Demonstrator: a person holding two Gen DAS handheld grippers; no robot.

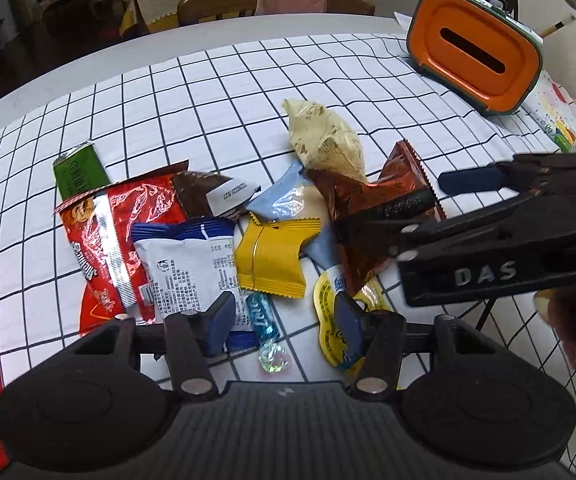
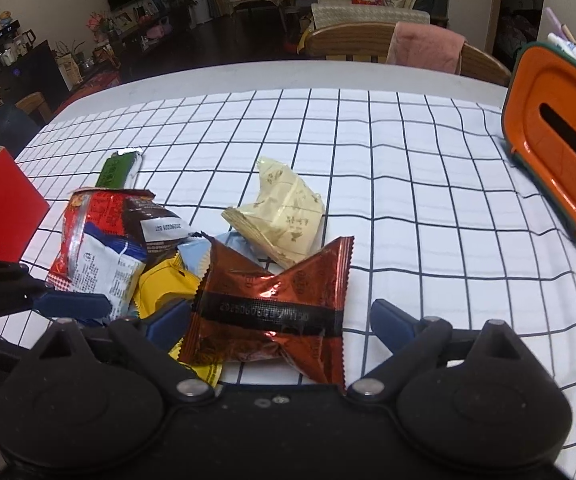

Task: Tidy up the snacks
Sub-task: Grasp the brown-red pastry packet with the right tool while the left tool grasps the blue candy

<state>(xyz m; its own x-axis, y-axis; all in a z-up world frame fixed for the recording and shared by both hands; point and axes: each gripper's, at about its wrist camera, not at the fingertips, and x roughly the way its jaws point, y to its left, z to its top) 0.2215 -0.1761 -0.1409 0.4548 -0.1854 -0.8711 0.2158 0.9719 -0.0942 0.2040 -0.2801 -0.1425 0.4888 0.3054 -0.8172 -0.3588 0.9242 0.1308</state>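
A heap of snack packets lies on the checked cloth. It holds a red chip bag [image 1: 104, 240], a white-and-blue packet [image 1: 188, 268], a yellow packet [image 1: 270, 254], a cream packet [image 1: 328, 140], a green bar [image 1: 78, 172] and a brown foil packet [image 1: 372, 208] [image 2: 276, 312]. My left gripper [image 1: 284, 322] is open, low over the near edge of the heap, above a blue candy [image 1: 262, 318]. My right gripper [image 2: 284, 324] is open, with the brown foil packet lying between its fingers; it shows from the side in the left wrist view [image 1: 468, 180].
A red box [image 2: 0, 208] stands at the left of the heap. An orange tissue holder [image 1: 476, 60] [image 2: 564, 168] stands at the far right with pens behind it. A wooden chair with a pink towel [image 2: 424, 48] is behind the table.
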